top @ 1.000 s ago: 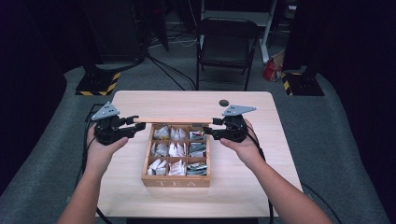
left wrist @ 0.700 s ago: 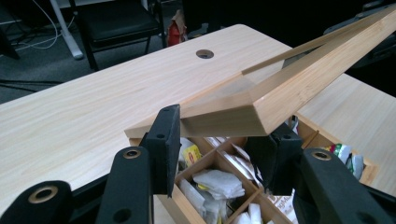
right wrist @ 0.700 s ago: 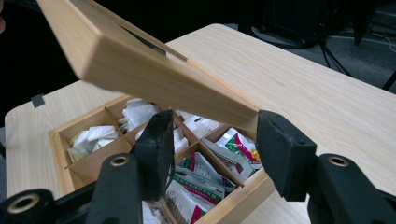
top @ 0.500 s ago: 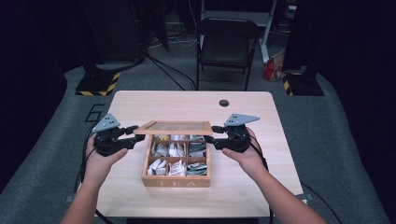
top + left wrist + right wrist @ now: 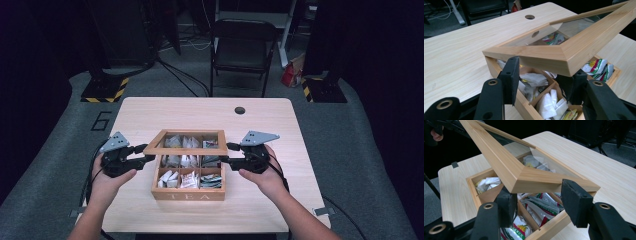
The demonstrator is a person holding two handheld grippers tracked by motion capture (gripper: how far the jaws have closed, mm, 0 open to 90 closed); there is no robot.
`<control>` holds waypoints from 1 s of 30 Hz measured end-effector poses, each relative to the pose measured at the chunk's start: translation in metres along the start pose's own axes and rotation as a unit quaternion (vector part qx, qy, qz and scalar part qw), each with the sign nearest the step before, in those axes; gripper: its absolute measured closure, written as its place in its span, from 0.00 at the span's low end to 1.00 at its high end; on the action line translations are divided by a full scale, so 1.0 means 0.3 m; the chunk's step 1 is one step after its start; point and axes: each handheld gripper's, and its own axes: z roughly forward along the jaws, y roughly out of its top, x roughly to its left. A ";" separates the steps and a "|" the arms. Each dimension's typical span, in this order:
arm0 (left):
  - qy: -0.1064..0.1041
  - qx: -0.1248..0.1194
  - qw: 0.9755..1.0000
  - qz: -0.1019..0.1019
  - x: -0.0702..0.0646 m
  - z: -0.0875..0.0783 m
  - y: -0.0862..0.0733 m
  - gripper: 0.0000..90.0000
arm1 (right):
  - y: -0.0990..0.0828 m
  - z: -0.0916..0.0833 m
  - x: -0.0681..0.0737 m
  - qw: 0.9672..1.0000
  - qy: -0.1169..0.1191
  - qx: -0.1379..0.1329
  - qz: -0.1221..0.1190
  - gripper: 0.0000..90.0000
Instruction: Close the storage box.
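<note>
A wooden tea box (image 5: 187, 195) marked TEA stands mid-table, its compartments full of tea bags (image 5: 189, 179). Its hinged glass lid (image 5: 185, 150) hangs tilted, back edge at the box, front edge raised. My left gripper (image 5: 145, 159) holds the lid's front left corner and my right gripper (image 5: 227, 155) the front right corner. In the left gripper view the lid (image 5: 554, 53) corner sits between the jaws of the left gripper (image 5: 541, 72), above tea bags (image 5: 549, 102). In the right gripper view the lid (image 5: 524, 177) corner lies between the jaws of the right gripper (image 5: 539, 195).
The light wooden table (image 5: 150, 115) has a round cable hole (image 5: 240, 110) near its far edge. A black folding chair (image 5: 242, 50) stands beyond it, with a red item (image 5: 290, 75) on the floor to its right. Dark stands flank the table.
The lid has swung down from nearly upright to a low tilt over the box. Both hands came down and toward the near edge with it.
</note>
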 end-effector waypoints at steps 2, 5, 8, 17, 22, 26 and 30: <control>0.000 0.000 1.000 -0.002 -0.005 0.001 -0.017 0.59 | -0.013 -0.001 0.011 1.000 0.001 0.000 0.000 0.51; -0.002 0.002 1.000 -0.001 -0.008 0.002 -0.027 0.59 | -0.022 -0.002 0.019 1.000 -0.001 0.003 -0.004 0.50; -0.002 0.003 1.000 0.000 -0.013 0.003 -0.043 0.59 | -0.035 -0.002 0.033 1.000 -0.005 0.008 -0.013 0.50; -0.005 0.006 1.000 -0.004 -0.027 0.009 -0.095 0.59 | -0.073 -0.008 0.062 1.000 -0.006 0.016 -0.025 0.50; -0.004 0.003 1.000 -0.005 -0.029 0.011 -0.106 0.59 | -0.087 -0.009 0.064 1.000 -0.002 0.014 -0.020 0.50; -0.006 0.010 1.000 -0.003 -0.034 0.013 -0.122 0.59 | -0.099 -0.012 0.074 1.000 -0.002 0.010 -0.009 0.50; -0.005 0.009 1.000 -0.003 -0.039 0.017 -0.138 0.59 | -0.112 -0.011 0.085 1.000 -0.004 0.010 -0.012 0.50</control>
